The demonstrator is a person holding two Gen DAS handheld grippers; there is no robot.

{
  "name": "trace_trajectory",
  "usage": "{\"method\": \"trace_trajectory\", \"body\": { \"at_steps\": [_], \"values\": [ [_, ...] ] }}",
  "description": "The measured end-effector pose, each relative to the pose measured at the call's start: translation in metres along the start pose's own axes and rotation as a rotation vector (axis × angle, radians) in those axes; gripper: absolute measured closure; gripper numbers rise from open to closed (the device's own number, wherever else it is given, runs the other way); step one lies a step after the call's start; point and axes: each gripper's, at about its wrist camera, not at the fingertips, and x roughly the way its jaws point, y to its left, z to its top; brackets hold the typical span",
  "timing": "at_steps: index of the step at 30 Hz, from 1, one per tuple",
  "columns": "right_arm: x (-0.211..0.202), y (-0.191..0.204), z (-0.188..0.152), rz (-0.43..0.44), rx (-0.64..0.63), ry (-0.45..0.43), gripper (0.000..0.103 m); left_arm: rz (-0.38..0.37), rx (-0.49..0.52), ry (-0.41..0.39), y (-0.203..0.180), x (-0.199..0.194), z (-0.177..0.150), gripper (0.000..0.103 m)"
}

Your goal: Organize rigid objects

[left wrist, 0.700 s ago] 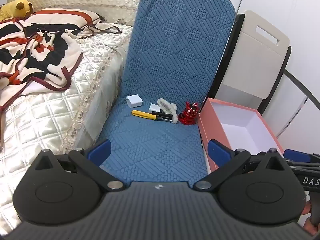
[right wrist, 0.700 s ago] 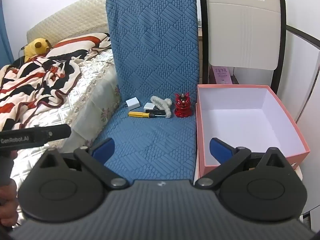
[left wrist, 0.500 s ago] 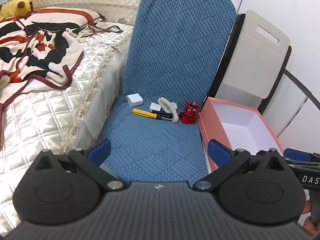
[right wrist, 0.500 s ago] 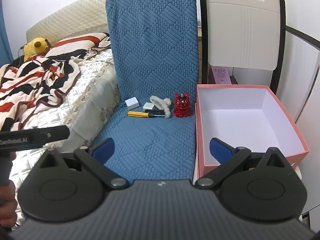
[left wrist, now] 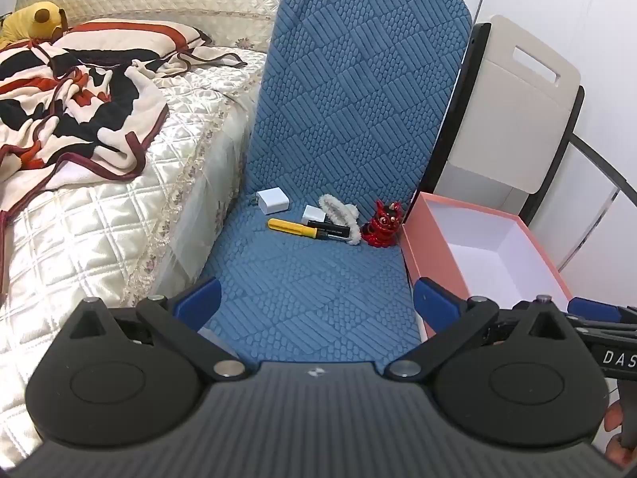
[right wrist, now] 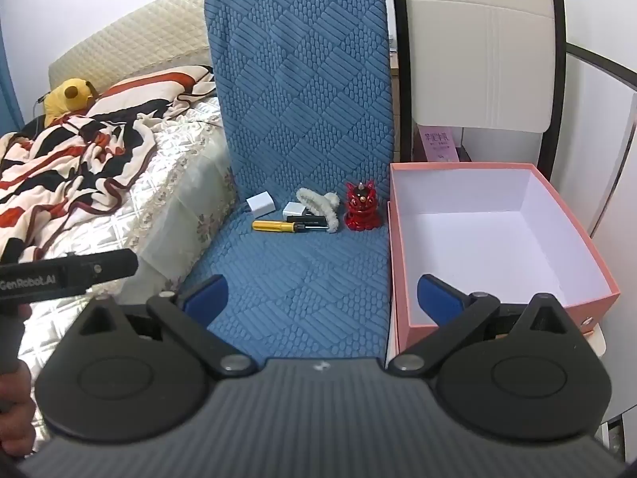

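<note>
On the blue chair seat (left wrist: 310,279) near the backrest lie a white charger block (left wrist: 272,200), a smaller white block (left wrist: 313,214), a yellow-and-black pen (left wrist: 308,230), a white fluffy hair clip (left wrist: 342,213) and a red figurine (left wrist: 382,225). They also show in the right wrist view: charger (right wrist: 260,205), pen (right wrist: 278,226), clip (right wrist: 320,203), figurine (right wrist: 361,207). An open pink box (right wrist: 489,239) with a white inside stands right of the seat, empty. My left gripper (left wrist: 314,302) and right gripper (right wrist: 322,298) are both open and empty, above the seat's front edge.
A bed (left wrist: 99,207) with a quilted cream cover, a striped blanket (left wrist: 67,119) and a yellow plush (left wrist: 34,20) lies left of the chair. A folded beige chair (right wrist: 477,59) leans behind the box.
Both grippers have shifted very slightly; the left view has moved a little towards the chair. Nothing was picked up or moved.
</note>
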Motion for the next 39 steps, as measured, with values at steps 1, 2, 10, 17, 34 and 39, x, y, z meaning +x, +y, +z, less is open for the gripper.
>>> {"method": "trace_trajectory", "body": {
  "at_steps": [1,2,10,17,34,39],
  "values": [
    [0.001,-0.001,0.0,-0.001,0.005,0.003,0.0,-0.001,-0.002,0.001,0.001,0.002,-0.001,0.0],
    [0.001,0.0,-0.001,-0.002,0.006,0.003,0.0,0.0,-0.005,0.003,0.001,0.003,-0.001,0.0],
    [0.007,-0.001,-0.001,-0.01,0.009,0.007,0.0,-0.007,0.013,-0.015,0.0,0.009,0.001,0.0],
    [0.008,-0.002,-0.002,-0.003,0.005,-0.006,0.0,-0.003,0.017,-0.002,0.004,0.016,-0.001,0.0],
    [0.0,-0.006,-0.007,-0.008,0.008,-0.013,0.0,-0.021,0.015,-0.006,0.002,0.013,-0.011,0.0],
    [-0.001,-0.006,-0.007,-0.014,0.011,-0.01,0.0,-0.014,0.012,-0.008,0.003,0.01,-0.014,0.0]
  ]
}}
